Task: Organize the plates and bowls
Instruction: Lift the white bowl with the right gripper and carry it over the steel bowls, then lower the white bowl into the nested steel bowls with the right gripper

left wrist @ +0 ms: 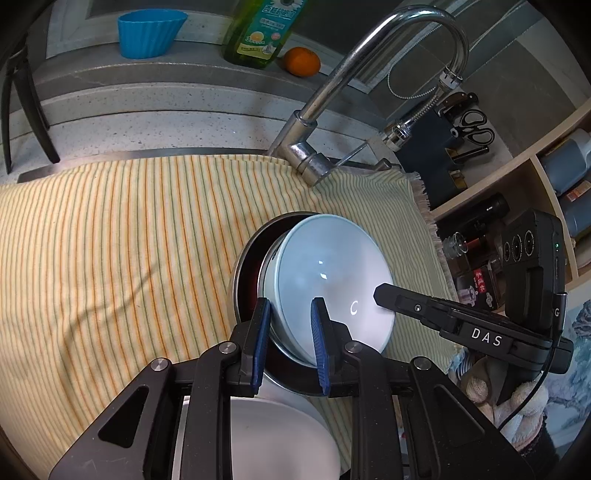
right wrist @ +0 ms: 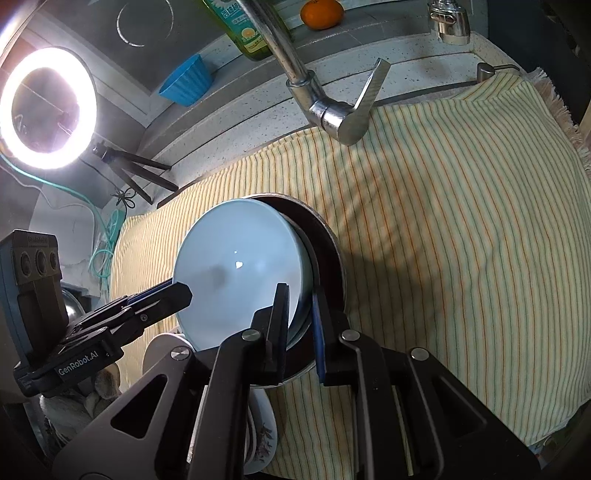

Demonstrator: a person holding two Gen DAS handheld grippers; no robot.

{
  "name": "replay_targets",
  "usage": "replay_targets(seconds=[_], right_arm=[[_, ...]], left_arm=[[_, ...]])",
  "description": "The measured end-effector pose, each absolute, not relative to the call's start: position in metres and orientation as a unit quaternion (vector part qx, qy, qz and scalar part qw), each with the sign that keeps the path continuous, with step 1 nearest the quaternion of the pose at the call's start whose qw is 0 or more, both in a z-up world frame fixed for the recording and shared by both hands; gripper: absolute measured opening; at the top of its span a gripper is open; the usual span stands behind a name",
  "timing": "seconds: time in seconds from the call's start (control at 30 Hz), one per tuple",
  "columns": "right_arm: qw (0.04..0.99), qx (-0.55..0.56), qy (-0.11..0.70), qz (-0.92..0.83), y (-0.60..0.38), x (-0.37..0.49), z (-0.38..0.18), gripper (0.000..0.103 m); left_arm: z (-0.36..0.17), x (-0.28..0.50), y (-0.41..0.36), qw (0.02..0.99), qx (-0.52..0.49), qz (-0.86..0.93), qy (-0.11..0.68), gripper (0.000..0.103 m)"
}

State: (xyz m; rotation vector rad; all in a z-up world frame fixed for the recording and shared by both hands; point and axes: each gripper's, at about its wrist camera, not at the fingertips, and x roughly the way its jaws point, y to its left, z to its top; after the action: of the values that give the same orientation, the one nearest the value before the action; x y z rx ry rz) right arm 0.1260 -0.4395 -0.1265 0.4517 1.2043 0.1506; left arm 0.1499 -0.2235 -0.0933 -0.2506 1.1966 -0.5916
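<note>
A pale blue bowl [left wrist: 332, 280] sits nested in a dark steel-rimmed bowl [left wrist: 249, 273], both above the striped cloth. My left gripper [left wrist: 291, 336] is shut on the blue bowl's near-left rim, one pad inside and one outside. My right gripper [right wrist: 301, 321] is shut on the opposite rim of the blue bowl [right wrist: 236, 269]; the dark bowl [right wrist: 328, 254] lies just behind it. The right gripper also shows in the left wrist view [left wrist: 384, 295]. A white plate [left wrist: 280, 435] lies below my left gripper. A patterned plate [right wrist: 264, 432] lies below my right gripper.
A yellow striped cloth [left wrist: 129, 240] covers the sink area. A steel faucet [left wrist: 314, 122] stands behind it. A blue cup [left wrist: 149, 33], a green soap bottle [left wrist: 258, 33] and an orange [left wrist: 302, 61] stand on the ledge. A ring light [right wrist: 48, 107] stands at left.
</note>
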Motion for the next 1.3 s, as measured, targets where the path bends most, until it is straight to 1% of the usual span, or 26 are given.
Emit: replay_targets(seconds=[0.03, 0.07, 0.1, 0.13, 0.17, 0.2, 0.23, 0.27, 0.3, 0.33, 0.4, 0.73, 1.03, 1.07, 1.2, 1.3], right_arm=[[0.798, 0.211, 0.56, 0.071, -0.44, 0.126, -0.126, 0.014], [0.8, 0.212, 0.557, 0.073, -0.44, 0.125, -0.125, 0.021], [0.802, 0.213, 0.552, 0.074, -0.441, 0.124, -0.123, 0.032], [0.806, 0.214, 0.547, 0.076, -0.442, 0.123, -0.12, 0.039], [0.808, 0.214, 0.544, 0.077, -0.442, 0.122, -0.118, 0.051], [0.81, 0.215, 0.54, 0.078, -0.443, 0.121, -0.116, 0.055], [0.812, 0.215, 0.537, 0.08, -0.443, 0.12, -0.114, 0.055], [0.813, 0.216, 0.534, 0.084, -0.443, 0.119, -0.111, 0.055], [0.816, 0.217, 0.53, 0.085, -0.444, 0.117, -0.109, 0.055], [0.818, 0.217, 0.525, 0.084, -0.445, 0.115, -0.106, 0.056], [0.822, 0.222, 0.518, 0.083, -0.449, 0.11, -0.104, 0.062], [0.813, 0.273, 0.51, 0.069, -0.474, 0.083, -0.118, 0.062], [0.803, 0.304, 0.509, 0.062, -0.479, 0.069, -0.135, 0.062], [0.802, 0.306, 0.51, 0.063, -0.478, 0.07, -0.136, 0.061], [0.799, 0.306, 0.514, 0.067, -0.476, 0.073, -0.14, 0.05], [0.798, 0.309, 0.514, 0.065, -0.478, 0.075, -0.141, 0.046]], left_arm=[[-0.092, 0.15, -0.223, 0.779, -0.117, -0.274, 0.552, 0.02], [-0.091, 0.149, -0.223, 0.78, -0.116, -0.275, 0.551, 0.02], [-0.09, 0.149, -0.223, 0.781, -0.113, -0.275, 0.549, 0.021], [-0.088, 0.148, -0.223, 0.783, -0.112, -0.275, 0.547, 0.021], [-0.087, 0.148, -0.223, 0.783, -0.112, -0.276, 0.546, 0.021], [-0.086, 0.148, -0.221, 0.783, -0.114, -0.276, 0.546, 0.021], [-0.085, 0.147, -0.22, 0.784, -0.116, -0.276, 0.544, 0.022], [-0.084, 0.147, -0.217, 0.786, -0.116, -0.274, 0.542, 0.027], [-0.082, 0.146, -0.215, 0.789, -0.117, -0.272, 0.539, 0.029], [-0.082, 0.145, -0.212, 0.791, -0.118, -0.27, 0.537, 0.029], [-0.082, 0.145, -0.207, 0.79, -0.124, -0.267, 0.537, 0.029], [-0.093, 0.136, -0.183, 0.788, -0.152, -0.249, 0.542, 0.029], [-0.102, 0.138, -0.185, 0.783, -0.163, -0.249, 0.546, 0.029], [-0.103, 0.138, -0.185, 0.782, -0.163, -0.249, 0.547, 0.029], [-0.105, 0.14, -0.187, 0.78, -0.163, -0.25, 0.549, 0.029], [-0.105, 0.141, -0.189, 0.781, -0.16, -0.249, 0.55, 0.027]])
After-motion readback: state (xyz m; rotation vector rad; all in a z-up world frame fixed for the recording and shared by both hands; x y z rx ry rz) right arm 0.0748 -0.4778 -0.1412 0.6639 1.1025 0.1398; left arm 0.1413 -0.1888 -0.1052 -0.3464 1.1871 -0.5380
